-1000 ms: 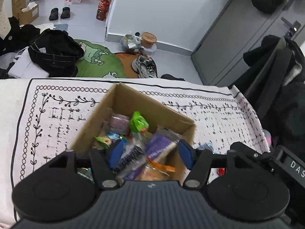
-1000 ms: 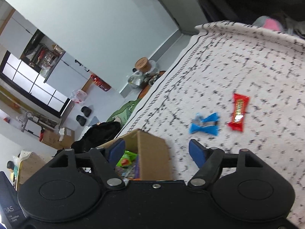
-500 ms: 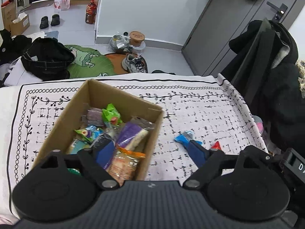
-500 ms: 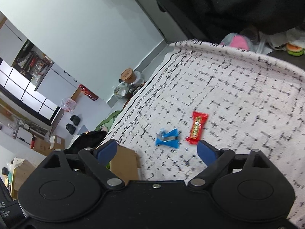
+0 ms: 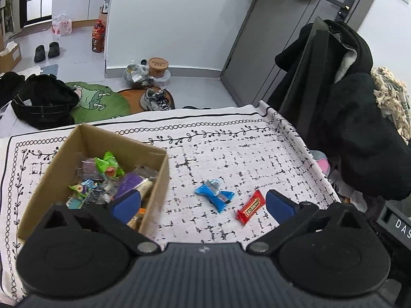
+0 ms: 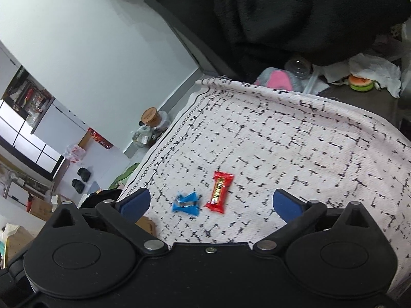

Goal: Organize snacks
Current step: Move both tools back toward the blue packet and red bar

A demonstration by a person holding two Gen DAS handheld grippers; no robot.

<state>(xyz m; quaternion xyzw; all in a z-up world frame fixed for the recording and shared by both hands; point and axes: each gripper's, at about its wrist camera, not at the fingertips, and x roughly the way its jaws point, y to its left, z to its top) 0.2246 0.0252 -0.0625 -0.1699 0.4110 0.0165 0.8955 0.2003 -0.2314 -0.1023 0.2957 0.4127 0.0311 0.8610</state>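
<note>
Leftmost, seen from the left wrist, a cardboard box [image 5: 164, 172] sits on a tabletop covered by a white cloth [image 5: 244, 154] with black printed marks. Inside the box lies a jumble of wrapped snacks, among them a green packet [image 5: 109, 165] and a purple one [image 5: 129, 183]. Right of the box, apart from it, a blue wrapper [image 5: 214, 195] lies flat on the cloth, and just right of that, not touching, a red bar [image 5: 250, 206]. Above them the left gripper [image 5: 203, 205] hovers; its jaws have just been opening and now stand spread wide, nothing between them, the left pad over the box's near corner and the right pad beyond the bar. From the right wrist, the wrapper [image 6: 186, 202] and bar [image 6: 219, 191] lie side by side on the cloth [image 6: 295, 141], just ahead of the right gripper [image 6: 210, 201]. Its jaws too have just been opening and stand wide, gripping nothing. Dark clothing [image 6: 295, 12] is heaped beyond the tabletop's far edge.
</note>
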